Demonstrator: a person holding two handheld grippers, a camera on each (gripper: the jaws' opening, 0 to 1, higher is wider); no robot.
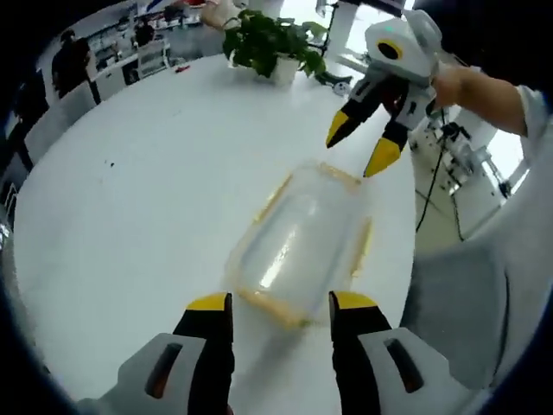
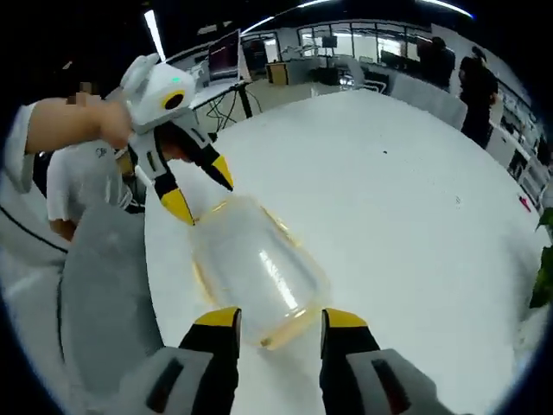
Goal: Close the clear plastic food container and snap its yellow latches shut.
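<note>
Left gripper view shows the left gripper [image 1: 281,303] with jaws spread, hovering at one end of the clear plastic food container [image 1: 298,246], which lies near the edge of the round white table [image 1: 130,190]. The right gripper [image 1: 356,147], also spread, hovers at the opposite end. A potted plant [image 1: 272,43] stands at the far edge. No writing is legible.

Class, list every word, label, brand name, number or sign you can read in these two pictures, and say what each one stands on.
None can be read.
The clear plastic food container carries no visible label.
The left tool and the right tool show yellow tips but no lettering.
The white table is unmarked.
The shelves and desks in the background are too small and blurred to show any text.
</note>
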